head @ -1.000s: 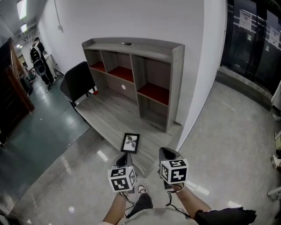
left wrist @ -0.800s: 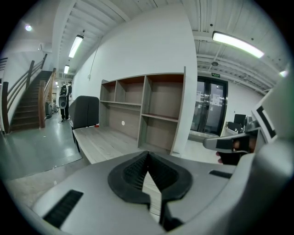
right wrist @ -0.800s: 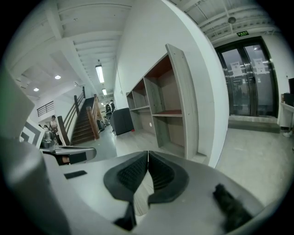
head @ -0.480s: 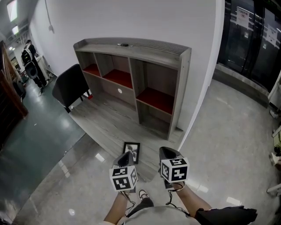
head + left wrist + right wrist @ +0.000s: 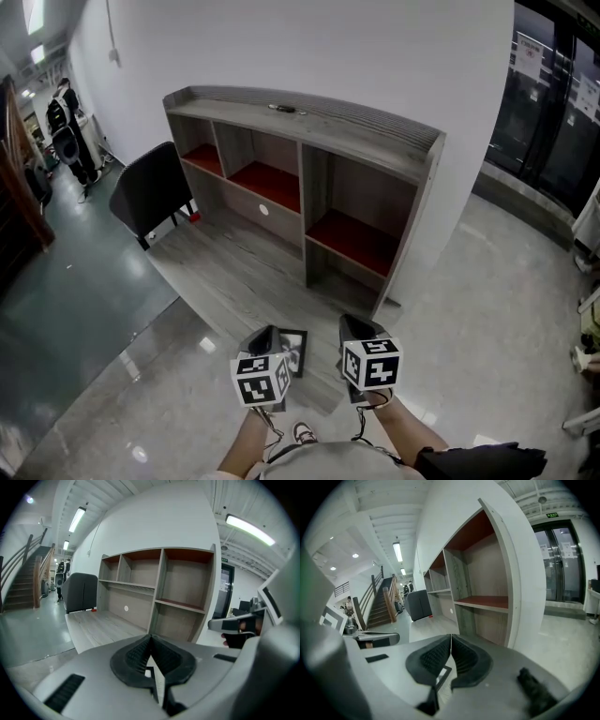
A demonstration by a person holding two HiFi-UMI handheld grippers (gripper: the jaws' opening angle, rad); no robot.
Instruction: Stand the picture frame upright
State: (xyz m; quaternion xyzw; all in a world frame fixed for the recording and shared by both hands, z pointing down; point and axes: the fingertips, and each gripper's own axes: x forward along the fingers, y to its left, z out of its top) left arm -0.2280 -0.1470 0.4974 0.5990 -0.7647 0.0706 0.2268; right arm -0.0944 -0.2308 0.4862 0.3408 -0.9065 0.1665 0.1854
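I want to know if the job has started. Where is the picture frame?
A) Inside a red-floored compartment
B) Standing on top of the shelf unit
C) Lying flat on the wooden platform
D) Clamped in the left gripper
C: the picture frame lies flat on the grey wooden platform, just past the left gripper, whose fingers hold nothing.

The left hand-held gripper [image 5: 266, 334] covers the left side of the picture frame [image 5: 296, 351], whose print is too small to make out. A small dark thing [image 5: 284, 109] atop the shelf unit [image 5: 394, 131] cannot be identified. The forearms [image 5: 410, 438] run off the bottom edge.
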